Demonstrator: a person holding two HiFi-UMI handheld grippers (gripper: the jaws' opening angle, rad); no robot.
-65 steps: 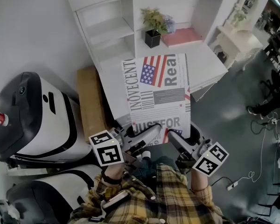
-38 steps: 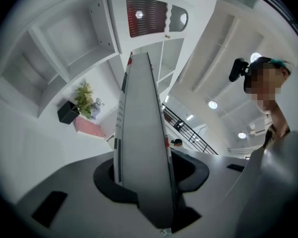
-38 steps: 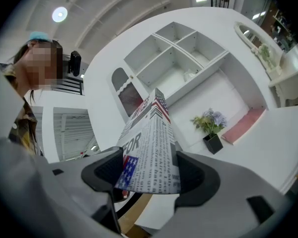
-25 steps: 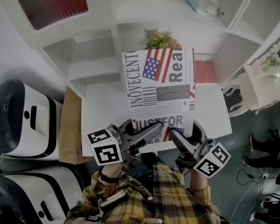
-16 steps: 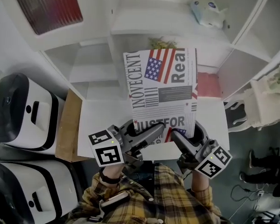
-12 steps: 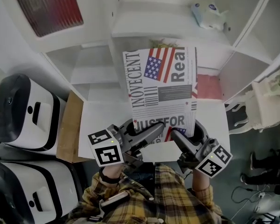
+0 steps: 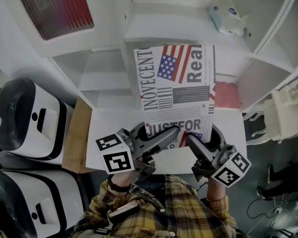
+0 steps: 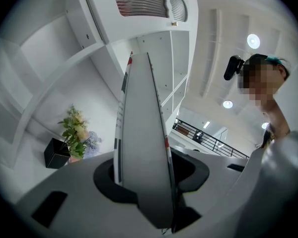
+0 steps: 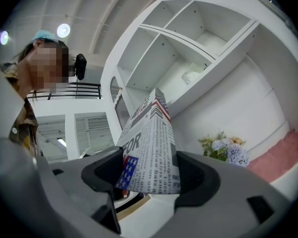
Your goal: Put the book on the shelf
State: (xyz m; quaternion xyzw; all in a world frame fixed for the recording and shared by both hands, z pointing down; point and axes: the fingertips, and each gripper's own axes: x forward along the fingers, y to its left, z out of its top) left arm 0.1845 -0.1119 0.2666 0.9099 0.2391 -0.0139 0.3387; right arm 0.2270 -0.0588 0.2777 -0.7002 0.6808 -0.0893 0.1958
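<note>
Right, book (image 7: pixel 178 90) hangs in front of the shelf (image 7: pixel 159 26), not yet in a bay. My call: raise both ends evenly so it doesn't twist, feed it into the open bay ahead, and let go only once a board carries it. Pose: left gripper (image 7: pixel 165 135) clamped on the lower left edge, right gripper (image 7: pixel 192 142) clamped on the lower right, side by side, noses tipped slightly above level
</note>
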